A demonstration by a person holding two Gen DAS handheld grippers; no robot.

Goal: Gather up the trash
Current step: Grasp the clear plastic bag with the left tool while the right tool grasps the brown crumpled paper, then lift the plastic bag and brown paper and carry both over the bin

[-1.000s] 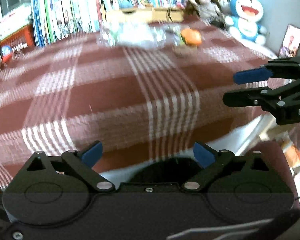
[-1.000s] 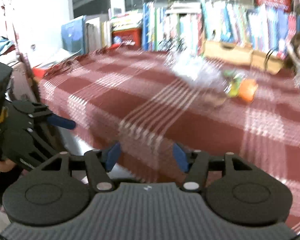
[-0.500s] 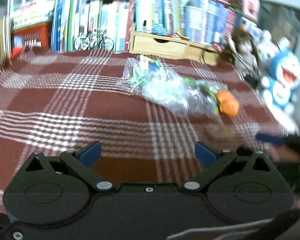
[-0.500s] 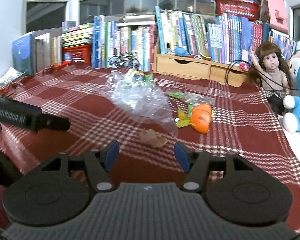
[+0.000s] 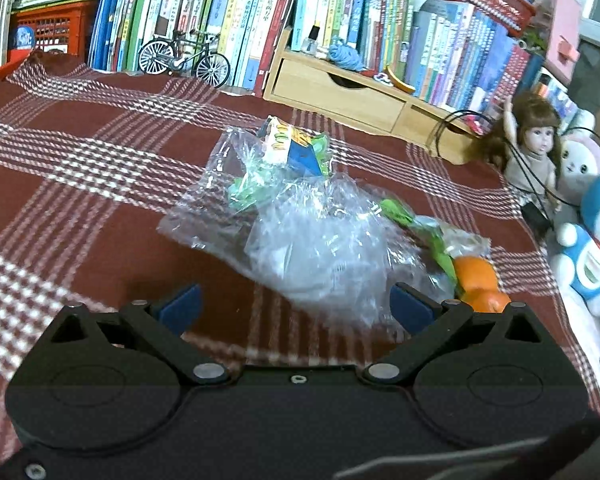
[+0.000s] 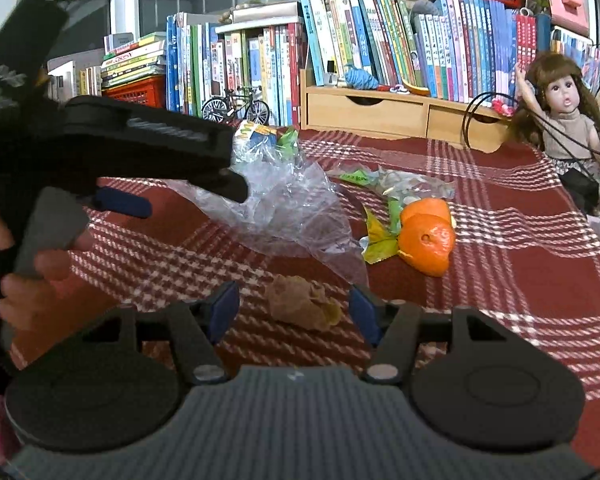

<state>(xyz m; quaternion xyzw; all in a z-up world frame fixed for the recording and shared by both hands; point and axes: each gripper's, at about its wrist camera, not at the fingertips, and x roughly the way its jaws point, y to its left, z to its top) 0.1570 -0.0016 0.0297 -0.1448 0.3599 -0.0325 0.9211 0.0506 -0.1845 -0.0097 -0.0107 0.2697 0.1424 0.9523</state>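
Note:
A crumpled clear plastic bag (image 5: pixel 312 236) lies on the red plaid cloth, with a blue and yellow wrapper (image 5: pixel 290 146) at its far end. Orange peel (image 5: pixel 480 284) and green wrapper scraps (image 5: pixel 428 232) lie to its right. My left gripper (image 5: pixel 296 306) is open just short of the bag's near edge, nothing between its fingers. In the right wrist view, my right gripper (image 6: pixel 294 312) is open with a brown crumpled scrap (image 6: pixel 300 308) between its fingertips, not gripped. The bag (image 6: pixel 284 204), the orange peel (image 6: pixel 426 238) and a hand holding the left gripper (image 6: pixel 124 200) also show there.
Rows of books (image 5: pixel 228 12), a model bicycle (image 5: pixel 184 58) and a wooden drawer box (image 5: pixel 340 92) line the back. A doll (image 5: pixel 534 148) and plush toys (image 5: pixel 592 240) stand at the right edge. The plaid cloth (image 5: pixel 60 184) stretches bare to the left.
Both grippers have moved forward over the table toward the trash. The bag now lies close before the left gripper, and the brown scrap has come between the right gripper's fingers.

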